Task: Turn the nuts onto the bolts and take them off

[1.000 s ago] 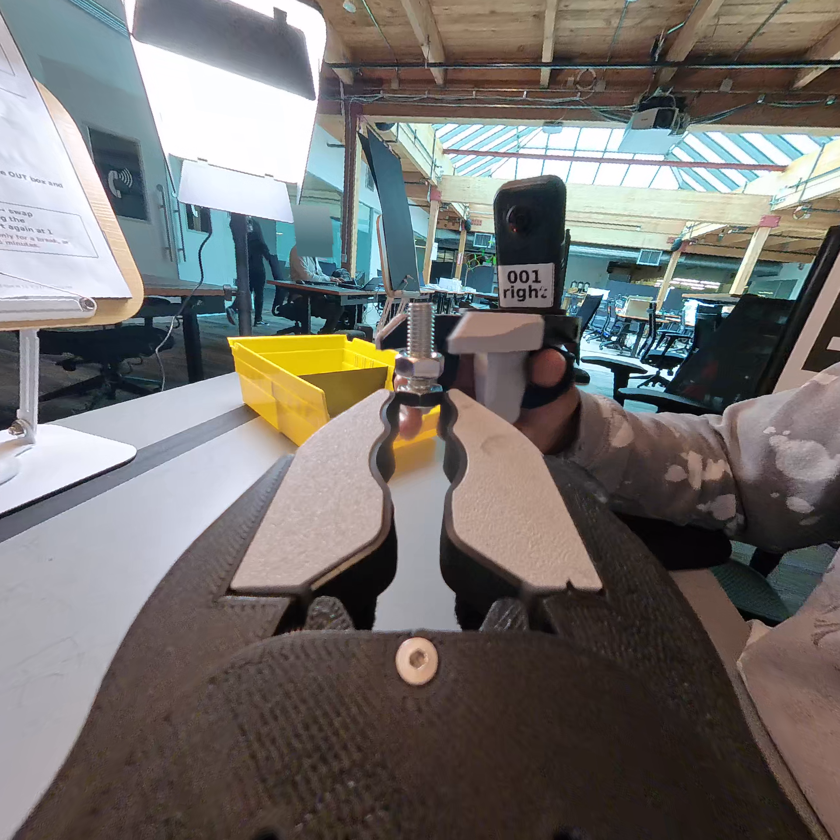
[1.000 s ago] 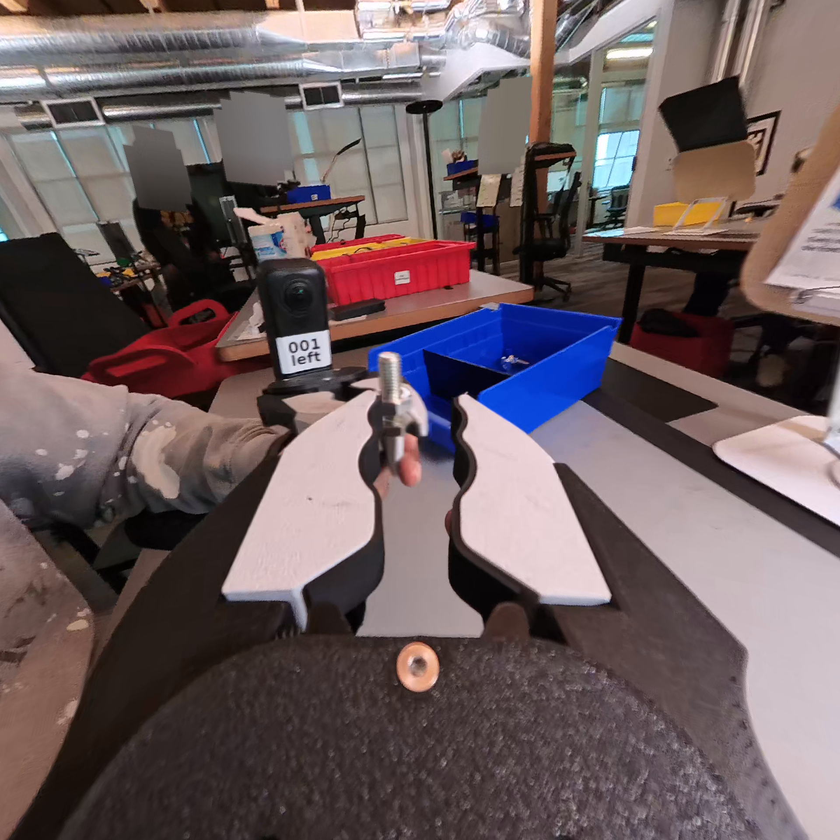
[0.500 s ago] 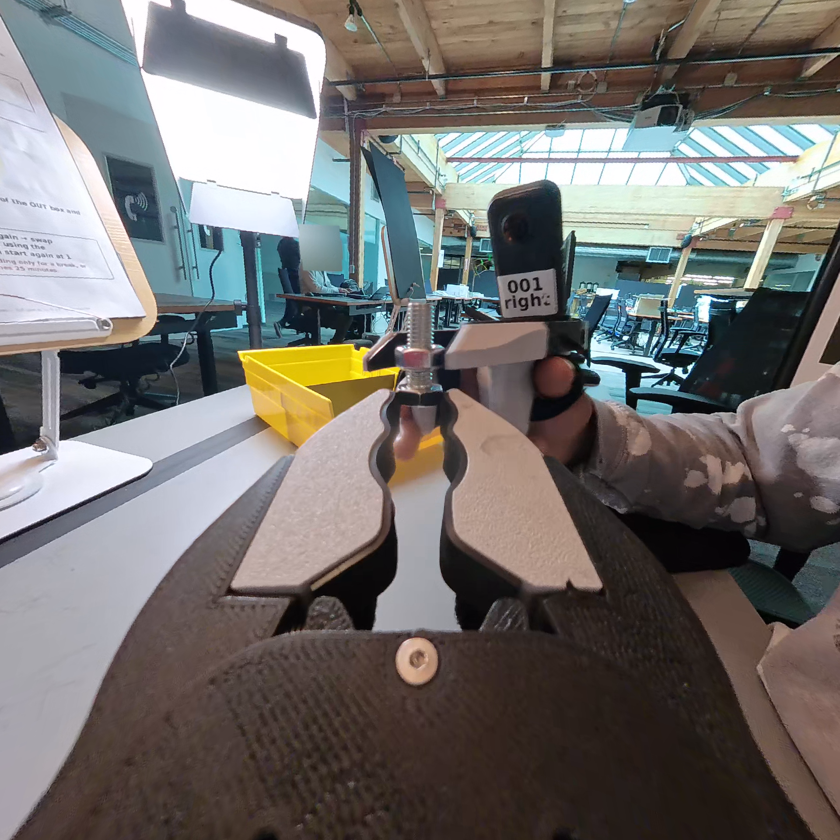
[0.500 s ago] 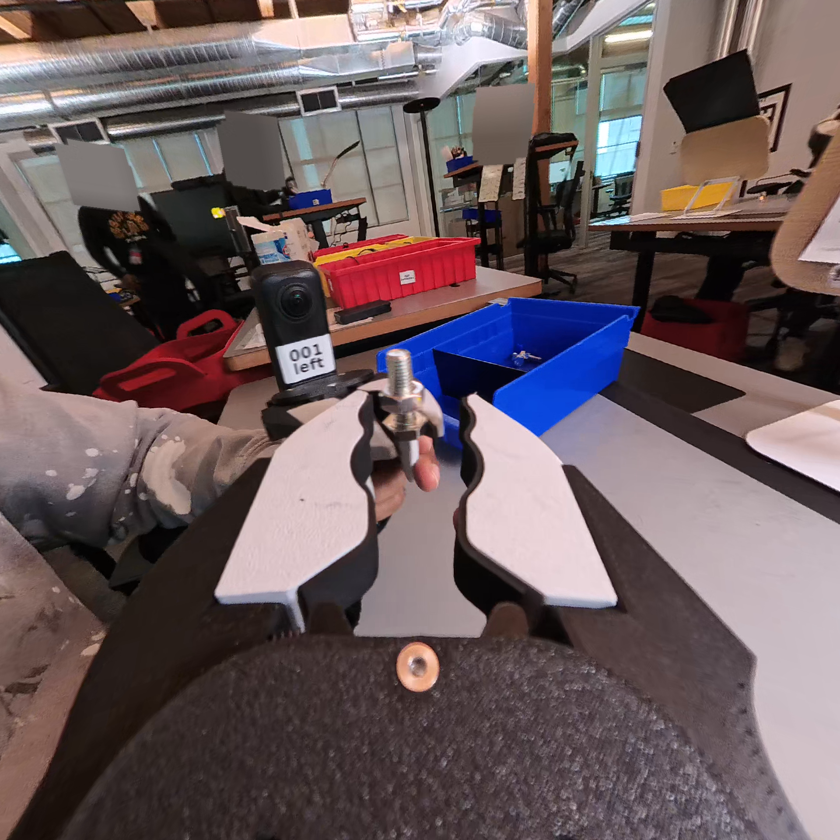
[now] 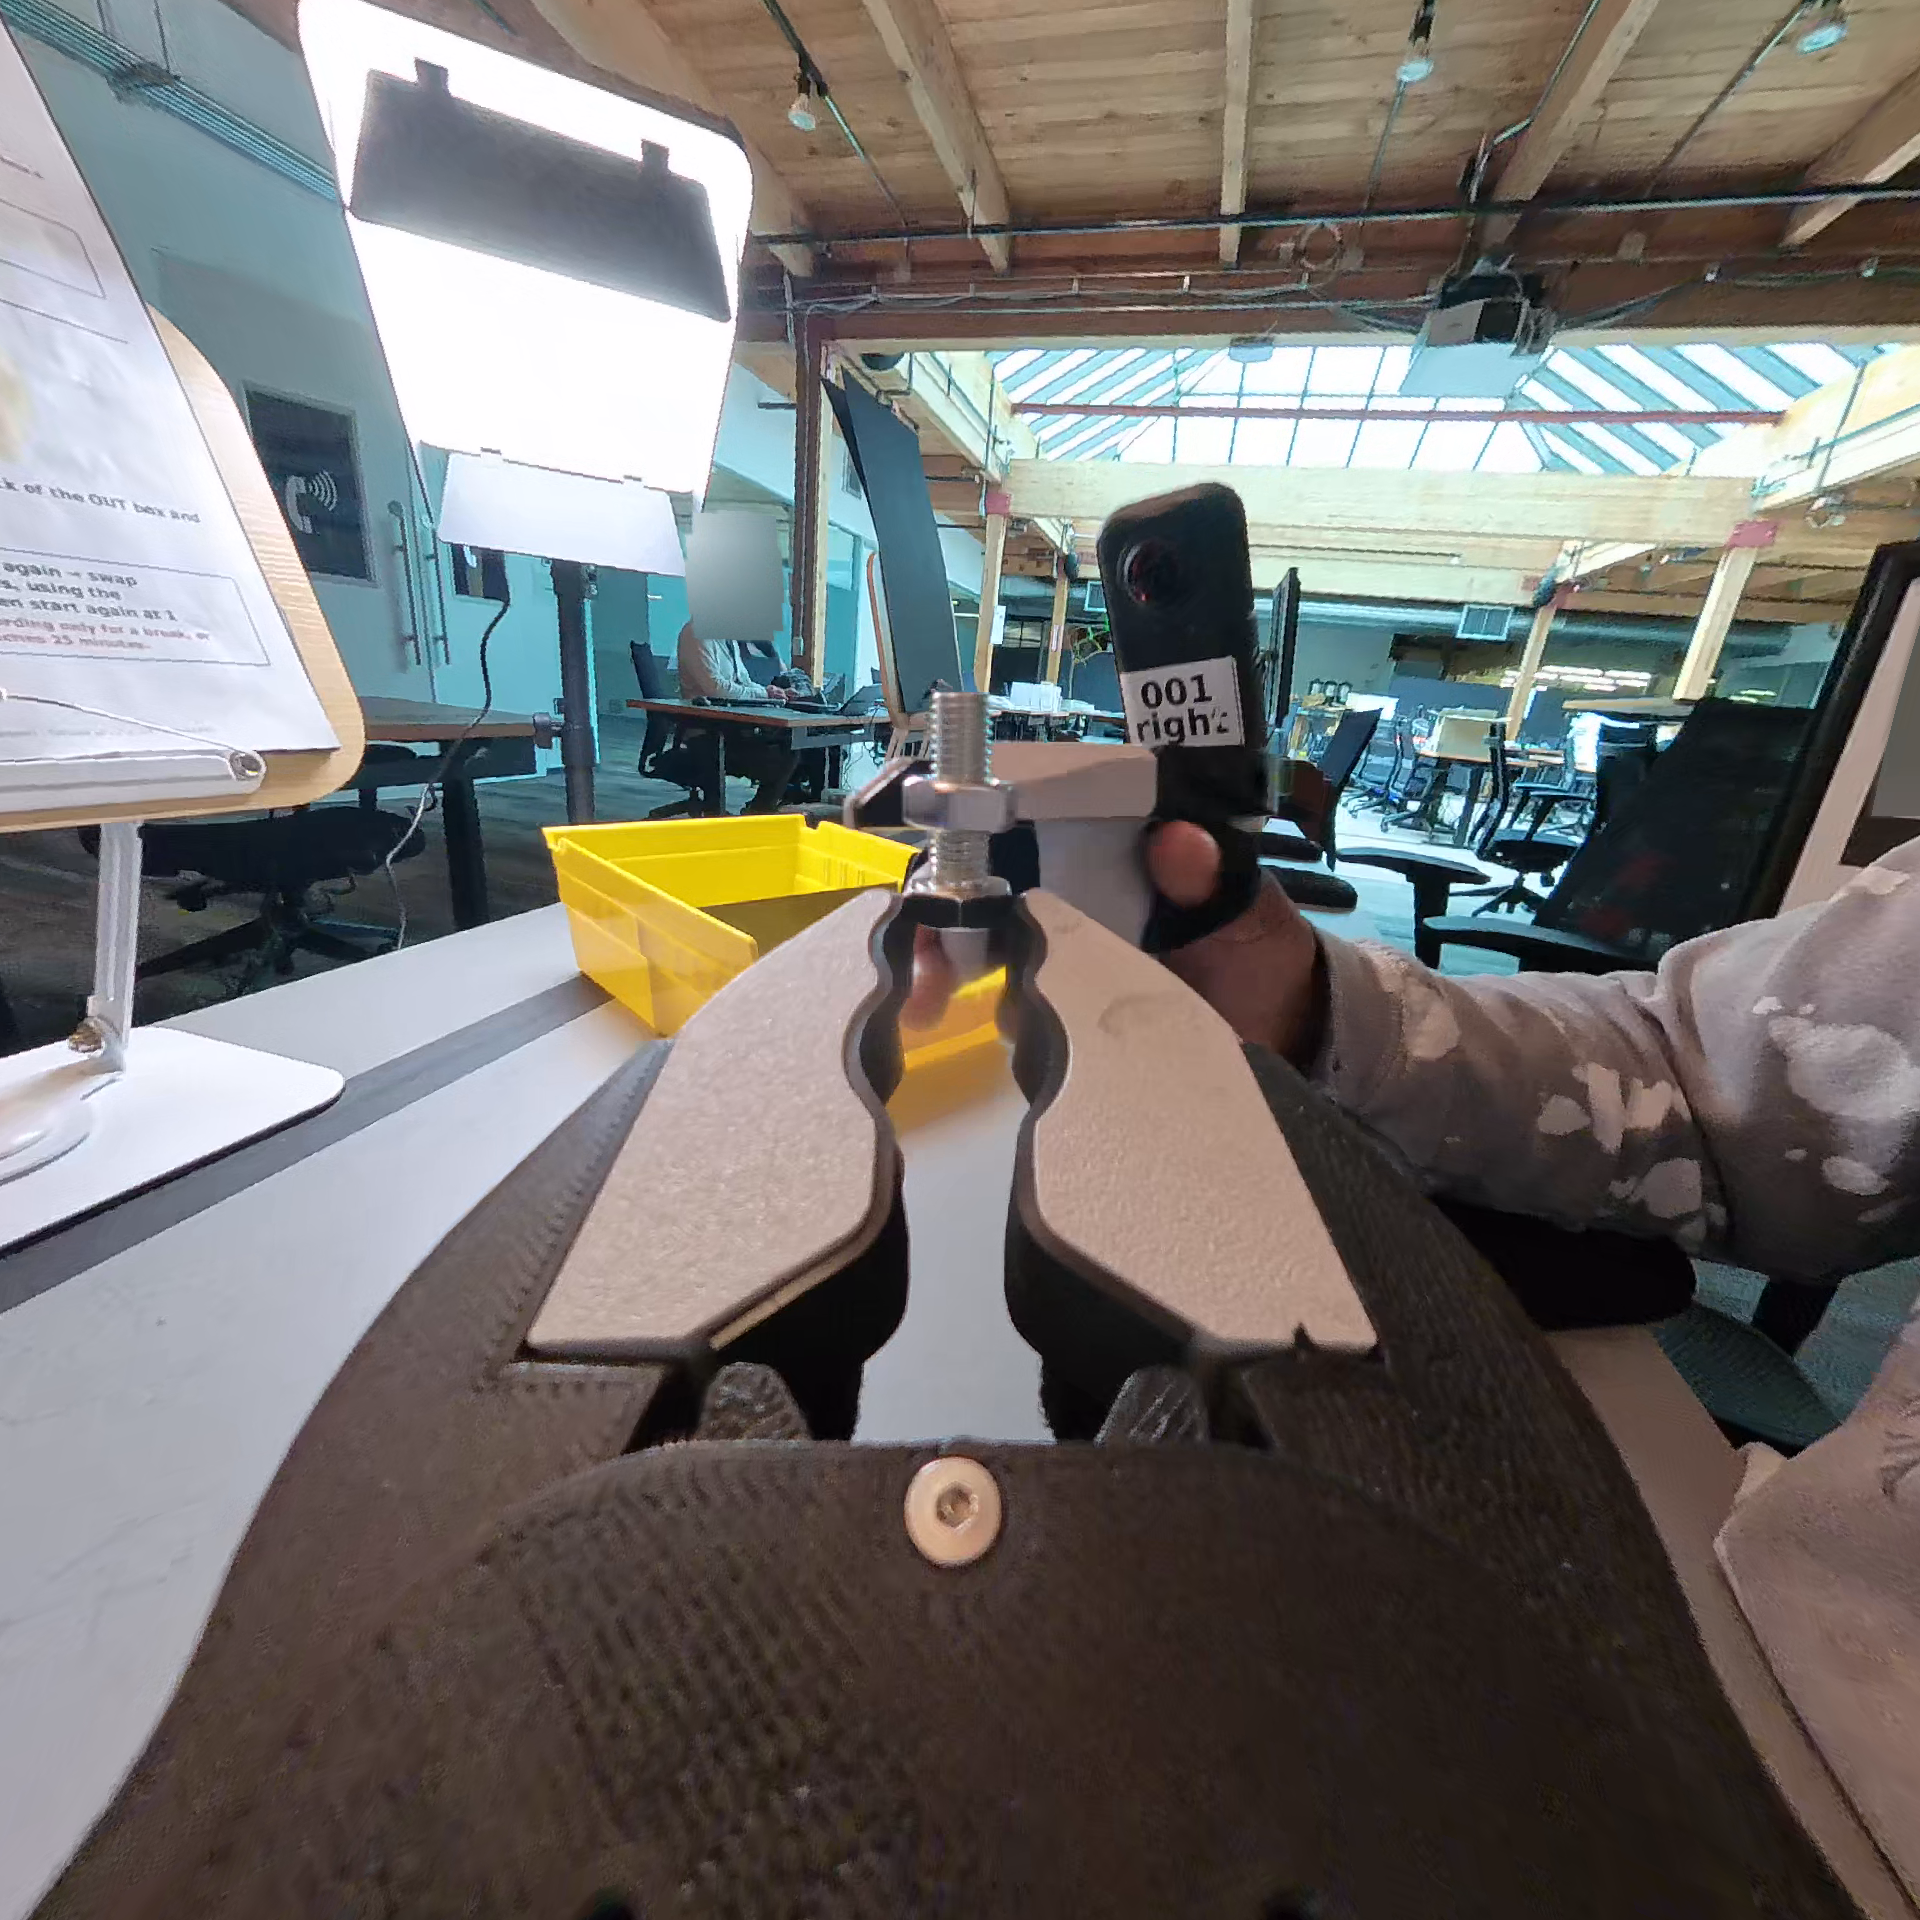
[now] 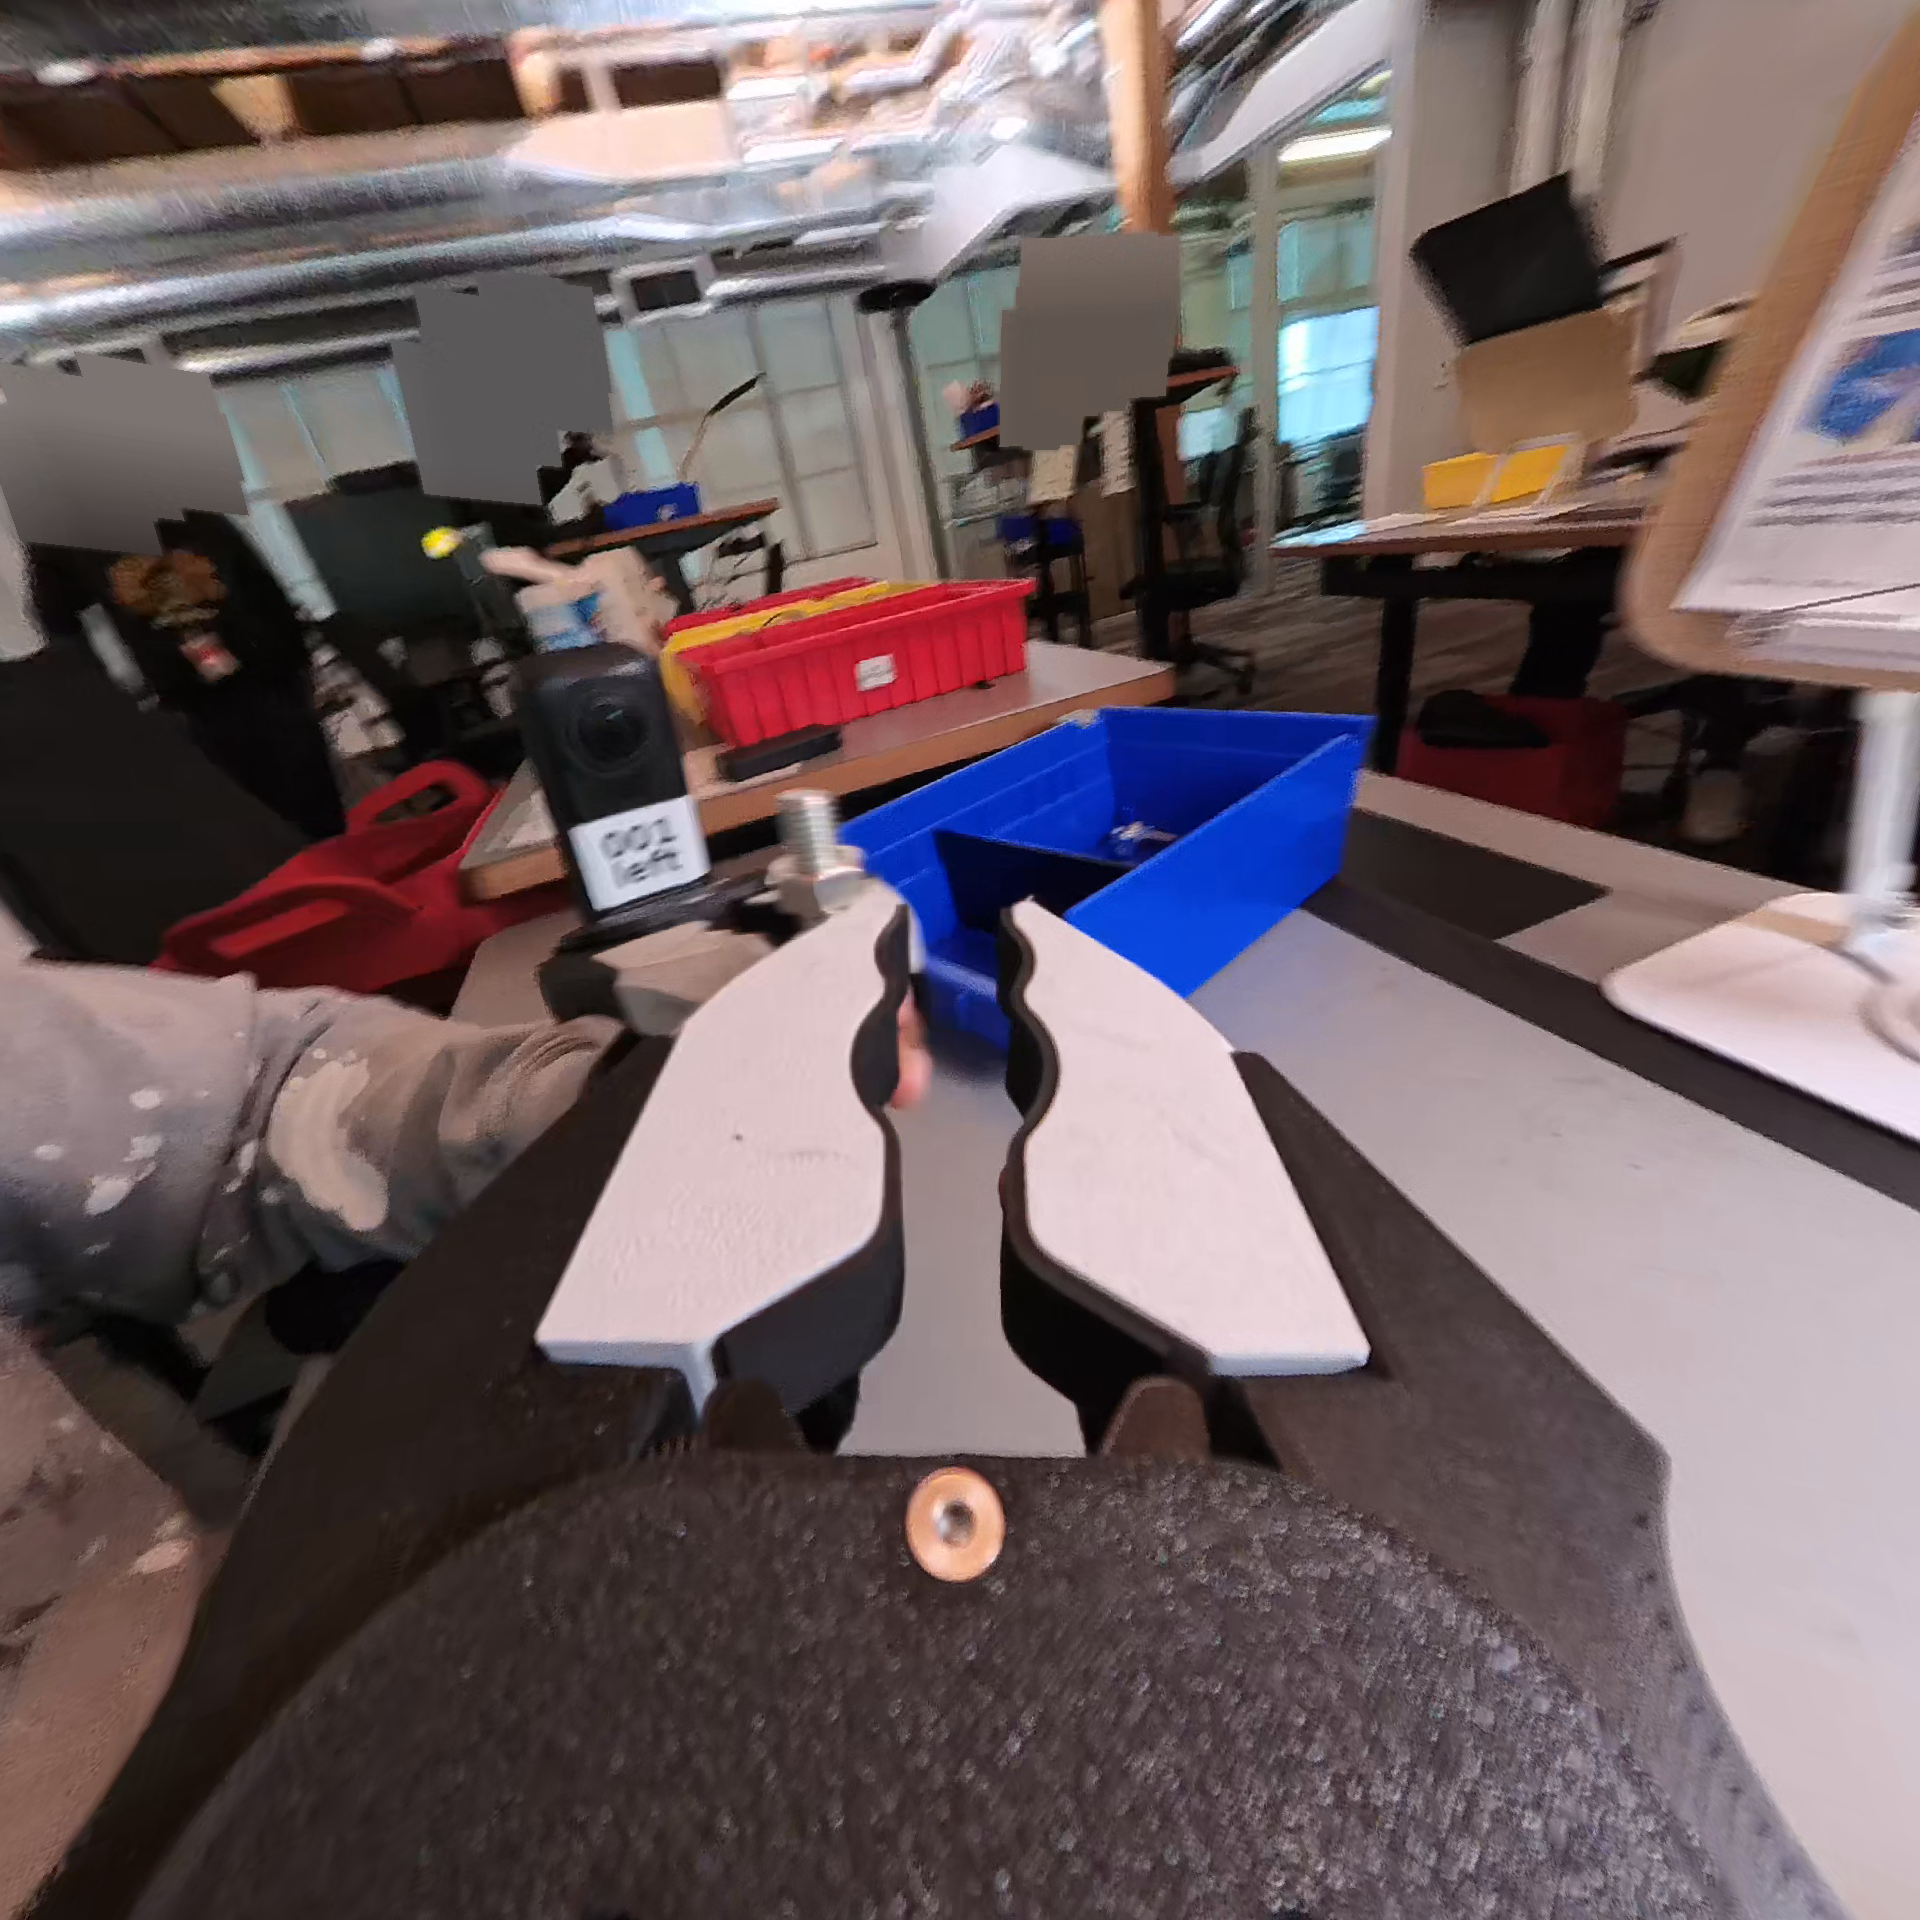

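Bolt [image 5: 961, 800] stands upright, its hex head pinched at the tips of the left gripper [image 5: 958, 914], jaws nearly closed on it. Nut [image 5: 958, 802] sits midway up the thread, right gripper [image 5: 1039, 795] fingers beside it at 3 o'clock; whether they clamp it cannot be told. Risks: slipped grip drops the bolt; off-axis turning binds the thread. Yellow bin [image 5: 665, 883] lies behind at 10 o'clock.

Right gripper [image 6: 956, 925] gapes empty beside bolt [image 6: 814, 844], before blue bin [image 6: 1226, 894].
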`<state>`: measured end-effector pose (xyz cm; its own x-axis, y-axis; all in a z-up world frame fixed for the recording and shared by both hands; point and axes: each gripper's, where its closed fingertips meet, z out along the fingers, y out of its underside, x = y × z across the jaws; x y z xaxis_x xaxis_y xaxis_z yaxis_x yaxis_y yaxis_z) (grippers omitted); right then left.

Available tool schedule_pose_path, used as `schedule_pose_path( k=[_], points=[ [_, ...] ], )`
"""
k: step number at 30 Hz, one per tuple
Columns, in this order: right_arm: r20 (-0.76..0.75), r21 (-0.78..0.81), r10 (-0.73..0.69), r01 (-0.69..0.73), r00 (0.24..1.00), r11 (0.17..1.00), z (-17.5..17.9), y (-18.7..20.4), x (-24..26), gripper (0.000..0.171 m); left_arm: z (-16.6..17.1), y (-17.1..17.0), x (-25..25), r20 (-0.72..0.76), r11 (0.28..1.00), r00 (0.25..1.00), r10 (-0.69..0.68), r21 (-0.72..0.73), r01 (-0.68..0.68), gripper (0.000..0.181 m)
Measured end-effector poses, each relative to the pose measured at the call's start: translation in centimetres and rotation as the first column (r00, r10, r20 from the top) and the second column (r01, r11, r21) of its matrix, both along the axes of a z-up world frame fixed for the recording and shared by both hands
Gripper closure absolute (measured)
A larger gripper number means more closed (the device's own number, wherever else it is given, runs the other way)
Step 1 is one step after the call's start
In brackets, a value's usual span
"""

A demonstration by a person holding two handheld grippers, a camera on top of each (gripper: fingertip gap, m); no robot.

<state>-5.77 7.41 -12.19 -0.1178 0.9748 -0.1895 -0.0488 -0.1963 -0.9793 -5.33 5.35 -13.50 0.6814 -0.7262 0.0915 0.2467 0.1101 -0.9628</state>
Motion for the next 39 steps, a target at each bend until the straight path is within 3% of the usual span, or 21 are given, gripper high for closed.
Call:
schedule_pose_path(
  k=[3, 8, 10, 11, 12, 13, 15, 20, 22, 24, 27, 31, 34, 35, 36, 39],
  points=[
    [-0.016, -0.010, -0.029, 0.029, 0.999, 1.000, 0.4, 1.3, 0.7, 0.151, 0.2, 0.0, -0.1, -0.011, 1.000, 1.000, 0.013, 0.006, -0.013, 0.164],
    [0.006, 0.029, 0.037, -0.037, 0.999, 0.999, 0.2, -1.3, -0.3, 0.131, -0.4, 0.2, 0.4, -0.031, 1.000, 0.999, 0.020, -0.009, -0.020, 0.163],
    [0.012, 0.043, 0.021, -0.021, 1.000, 0.999, 0.1, -1.1, -0.4, 0.131, -0.4, 0.2, 0.3, -0.035, 1.000, 0.999, 0.029, -0.010, -0.029, 0.164],
    [0.010, 0.035, 0.019, -0.020, 1.000, 0.999, 0.1, -0.8, -0.2, 0.136, -0.3, 0.3, 0.1, -0.025, 0.999, 0.999, 0.031, -0.009, -0.031, 0.164],
    [0.006, 0.014, -0.031, 0.031, 1.000, 0.999, 0.2, 0.3, 0.1, 0.154, 0.0, 0.1, 0.0, -0.010, 1.000, 1.000, 0.013, 0.002, -0.013, 0.164],
    [-0.013, 0.011, -0.069, 0.069, 0.998, 0.998, 0.3, 1.3, 0.5, 0.157, 0.1, 0.1, -0.2, -0.010, 1.000, 1.000, 0.022, 0.001, -0.022, 0.164],
    [-0.015, -0.002, -0.066, 0.066, 0.998, 0.998, 0.5, 1.7, 0.8, 0.152, 0.2, 0.1, -0.1, -0.020, 1.000, 0.999, 0.030, 0.006, -0.030, 0.163],
    [0.013, 0.040, 0.019, -0.020, 1.000, 0.999, 0.3, -1.3, -0.3, 0.130, -0.4, 0.3, 0.2, -0.034, 0.999, 0.999, 0.034, -0.008, -0.034, 0.163],
    [0.014, 0.047, 0.003, -0.003, 1.000, 0.999, 0.2, -1.1, -0.4, 0.134, -0.3, 0.3, 0.1, -0.029, 0.999, 0.999, 0.039, -0.010, -0.039, 0.164],
    [0.000, 0.006, -0.052, 0.052, 0.999, 0.999, 0.3, 0.6, 0.1, 0.155, 0.0, 0.2, -0.2, -0.013, 1.000, 1.000, 0.028, -0.001, -0.028, 0.164],
    [0.002, 0.003, -0.066, 0.066, 0.998, 0.998, 0.4, 1.4, 0.6, 0.147, 0.1, 0.2, -0.2, -0.020, 0.999, 0.999, 0.036, 0.003, -0.036, 0.164],
    [0.009, 0.039, 0.007, -0.008, 1.000, 0.999, 0.4, -1.1, -0.2, 0.129, -0.3, 0.3, 0.1, -0.031, 0.999, 0.999, 0.034, -0.007, -0.035, 0.163],
    [0.014, 0.036, -0.003, 0.002, 1.000, 0.999, 0.2, -0.8, -0.3, 0.131, -0.3, 0.4, 0.0, -0.025, 0.999, 0.999, 0.041, -0.012, -0.041, 0.163],
    [0.014, 0.012, -0.039, 0.039, 0.999, 0.999, 0.2, 0.1, -0.1, 0.150, -0.1, 0.2, -0.1, -0.013, 1.000, 1.000, 0.024, -0.001, -0.024, 0.164],
    [-0.003, 0.000, -0.081, 0.081, 0.997, 0.997, 0.4, 1.1, 0.3, 0.154, 0.0, 0.2, -0.2, -0.014, 0.999, 0.999, 0.032, -0.002, -0.032, 0.164],
    [-0.006, 0.000, -0.075, 0.075, 0.997, 0.997, 0.7, 1.5, 0.7, 0.146, 0.0, 0.3, -0.1, -0.022, 0.999, 0.999, 0.038, 0.001, -0.038, 0.163]
  ],
)
